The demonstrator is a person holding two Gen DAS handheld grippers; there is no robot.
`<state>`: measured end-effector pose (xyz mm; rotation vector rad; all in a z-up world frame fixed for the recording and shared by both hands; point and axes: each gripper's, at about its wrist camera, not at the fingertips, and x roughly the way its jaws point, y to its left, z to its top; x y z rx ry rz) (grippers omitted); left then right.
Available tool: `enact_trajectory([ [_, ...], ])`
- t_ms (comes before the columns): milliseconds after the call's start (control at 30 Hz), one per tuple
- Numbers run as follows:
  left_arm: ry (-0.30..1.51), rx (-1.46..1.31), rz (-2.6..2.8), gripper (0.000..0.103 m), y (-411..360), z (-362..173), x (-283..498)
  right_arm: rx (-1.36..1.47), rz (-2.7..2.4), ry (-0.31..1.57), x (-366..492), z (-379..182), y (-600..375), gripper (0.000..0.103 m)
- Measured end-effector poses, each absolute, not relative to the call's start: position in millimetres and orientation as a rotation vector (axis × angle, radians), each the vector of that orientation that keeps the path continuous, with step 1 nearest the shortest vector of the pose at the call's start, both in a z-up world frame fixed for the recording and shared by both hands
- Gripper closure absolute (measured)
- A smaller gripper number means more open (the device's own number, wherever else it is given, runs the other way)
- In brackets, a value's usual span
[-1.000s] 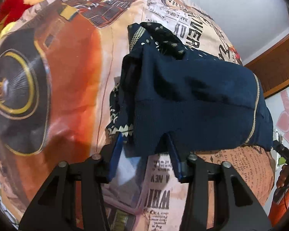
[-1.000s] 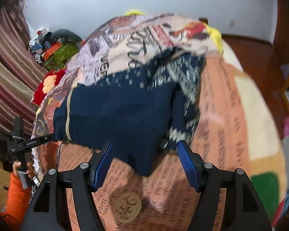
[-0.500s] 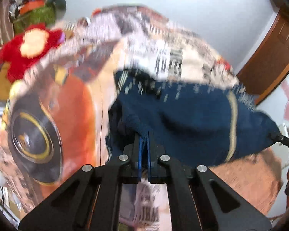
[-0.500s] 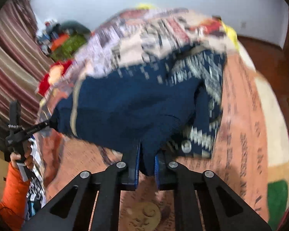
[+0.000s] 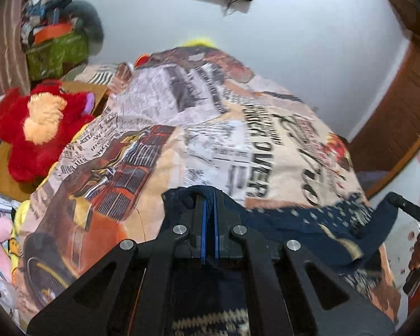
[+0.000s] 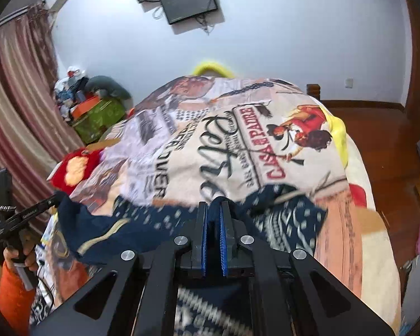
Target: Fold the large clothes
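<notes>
Looking along the left gripper (image 5: pixel 208 196) first, we see its blue-padded jaws pressed nearly together with a fold of the dark navy knitted sweater with cream patterning (image 5: pixel 302 221) pinched between them. From that pinch the sweater stretches away to the right, lifted clear of the bed with the newspaper-and-vintage-car printed blanket (image 5: pixel 198 128), and its far end meets the right gripper (image 5: pixel 406 210) at the right edge of the view. More of the knit hangs below the left gripper's black frame, where a cream zigzag band shows. A red plush toy with a pale yellow patch (image 5: pixel 39 123) lies at the left of the bed, and a green box piled with clutter (image 5: pixel 56 53) stands in the far corner by the wall.

Turning to the right wrist view, we find the right gripper (image 6: pixel 213 205) likewise closed down to a narrow slit, clamping another fold of the sweater (image 6: pixel 126 224). The fabric runs leftward, taut and blurred, to the left gripper (image 6: pixel 42 204), which an orange-sleeved arm holds at the left edge. The patterned part of the knit lies on the blanket (image 6: pixel 238 145) just right of the jaws. A dark wall-mounted screen (image 6: pixel 187 0) hangs above the bed, and a striped red curtain (image 6: pixel 16 106) covers the left side.
</notes>
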<state>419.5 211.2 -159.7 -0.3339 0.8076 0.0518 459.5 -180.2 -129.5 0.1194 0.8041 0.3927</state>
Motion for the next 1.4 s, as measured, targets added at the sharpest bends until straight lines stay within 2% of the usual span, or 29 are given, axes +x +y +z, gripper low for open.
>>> enact_trajectory([
  [400, 1.002, -0.345, 0.096, 0.1, 224.1, -264.0, 498.2, 0.07, 0.248, 0.925, 567.5, -215.7, -179.1, 0.098],
  [633, 1.014, -0.324, 0.083, 0.098, 228.8, -261.6, 498.6, 0.096, 0.258, 0.932, 576.1, -214.6, -188.7, 0.097],
  [667, 1.009, -0.302, 0.092, 0.095, 227.8, -256.4, 497.6, 0.076, 0.25, 0.926, 573.9, -209.5, -188.2, 0.097],
  [767, 0.962, -0.188, 0.162, 0.078, 223.9, -234.2, 490.5, 0.005, 0.219, 0.906, 564.4, -192.5, -185.6, 0.094],
  [867, 0.913, -0.121, 0.173, 0.071, 220.6, -209.0, 478.1, -0.027, 0.232, 0.889, 552.1, -174.9, -182.7, 0.084],
  [900, 0.899, -0.105, 0.161, 0.07, 217.5, -199.5, 473.0, -0.025, 0.246, 0.882, 546.5, -169.6, -181.0, 0.071],
  [933, 0.884, -0.088, 0.145, 0.069, 213.1, -190.0, 467.2, -0.02, 0.266, 0.871, 539.9, -163.9, -178.2, 0.051],
  [1000, 0.858, -0.063, 0.109, 0.056, 202.4, -175.7, 456.5, -0.015, 0.32, 0.816, 520.4, -150.4, -168.1, 0.033],
  [1100, 0.834, -0.036, 0.023, 0.037, 178.5, -162.1, 441.5, -0.072, 0.415, 0.785, 493.8, -139.2, -141.4, 0.031],
  [1233, 0.851, 0.006, -0.108, 0.031, 142.7, -162.7, 428.5, -0.117, 0.546, 0.83, 464.6, -146.9, -100.4, 0.026],
  [1300, 0.875, 0.018, -0.153, 0.025, 126.6, -170.5, 424.4, -0.143, 0.608, 0.88, 453.7, -159.6, -79.8, 0.024],
  [1400, 0.923, 0.059, -0.187, 0.024, 104.2, -189.3, 422.8, -0.204, 0.658, 0.955, 441.8, -188.0, -54.2, 0.023],
])
